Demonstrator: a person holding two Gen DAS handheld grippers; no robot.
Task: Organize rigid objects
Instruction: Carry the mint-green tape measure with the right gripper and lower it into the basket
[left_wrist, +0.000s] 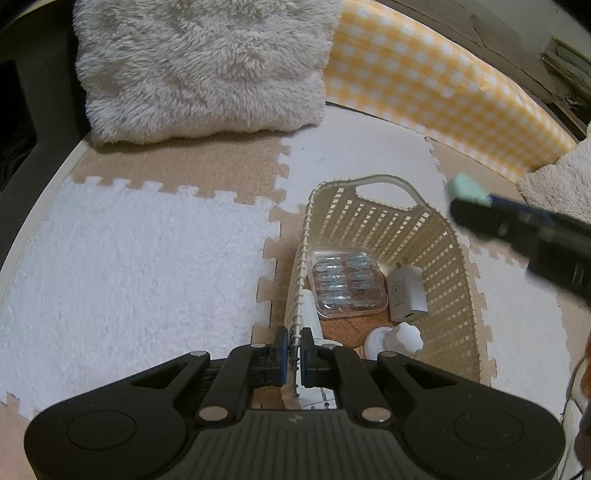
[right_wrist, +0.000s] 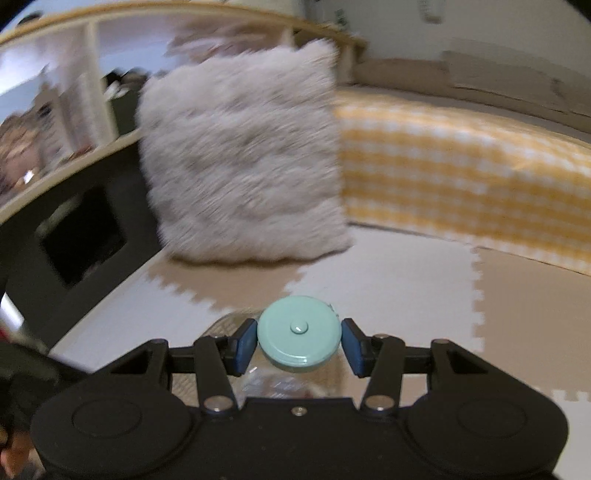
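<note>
A cream slatted basket (left_wrist: 373, 182) stands on the floor mats. My left gripper (left_wrist: 293, 350) is shut on its near left wall. Inside lie a clear plastic case (left_wrist: 347, 282), a white charger plug (left_wrist: 406, 291), a white knobbed piece (left_wrist: 397, 338) and a white tube (left_wrist: 308, 314) along the left wall. A cork sheet (left_wrist: 340, 328) covers the bottom. My right gripper (right_wrist: 299, 341) is shut on a round teal tape measure (right_wrist: 299, 332), pads on its two sides. In the left wrist view the right gripper (left_wrist: 476, 210) hovers blurred above the basket's far right rim, with the tape measure (left_wrist: 467, 190) at its tip.
White and tan puzzle mats (left_wrist: 129, 251) cover the floor. A fluffy grey pillow (left_wrist: 199, 66) leans at the back, beside yellow checked bedding (left_wrist: 436, 85). Dark furniture (right_wrist: 85, 236) under a shelf stands at the left. Another fluffy item (left_wrist: 561, 181) lies at the right.
</note>
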